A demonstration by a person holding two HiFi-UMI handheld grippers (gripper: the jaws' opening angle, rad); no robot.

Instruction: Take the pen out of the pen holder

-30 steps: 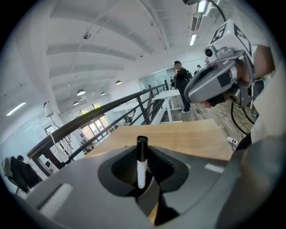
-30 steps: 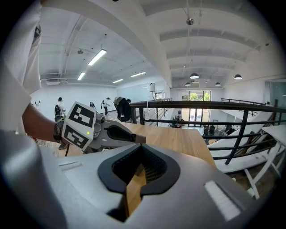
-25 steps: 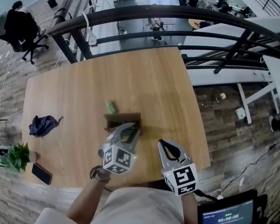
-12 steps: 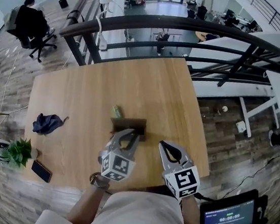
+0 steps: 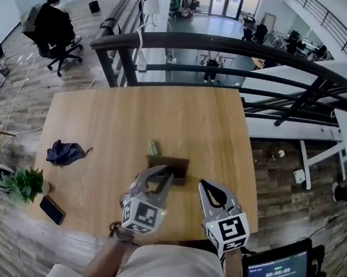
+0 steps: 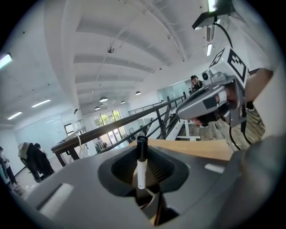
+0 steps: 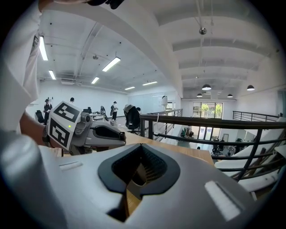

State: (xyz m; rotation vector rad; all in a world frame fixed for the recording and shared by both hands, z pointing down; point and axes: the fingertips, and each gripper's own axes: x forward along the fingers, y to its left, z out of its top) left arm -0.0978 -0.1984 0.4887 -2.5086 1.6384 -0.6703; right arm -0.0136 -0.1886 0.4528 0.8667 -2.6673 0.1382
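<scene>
right hand-held gripper (image 7: pixel 140 147), jaws together, above wooden table (image 7: pixel 186 150).

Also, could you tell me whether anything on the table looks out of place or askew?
A small green thing lies flat on the table just beyond the pen holder, at its far left corner, not in it. A dark cloth sits crumpled at the left. Nothing looks spilled or broken.

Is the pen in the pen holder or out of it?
Out, it seems: the left hand-held gripper clamps the pen upright, its lower end bare, no pen holder around it.
</scene>
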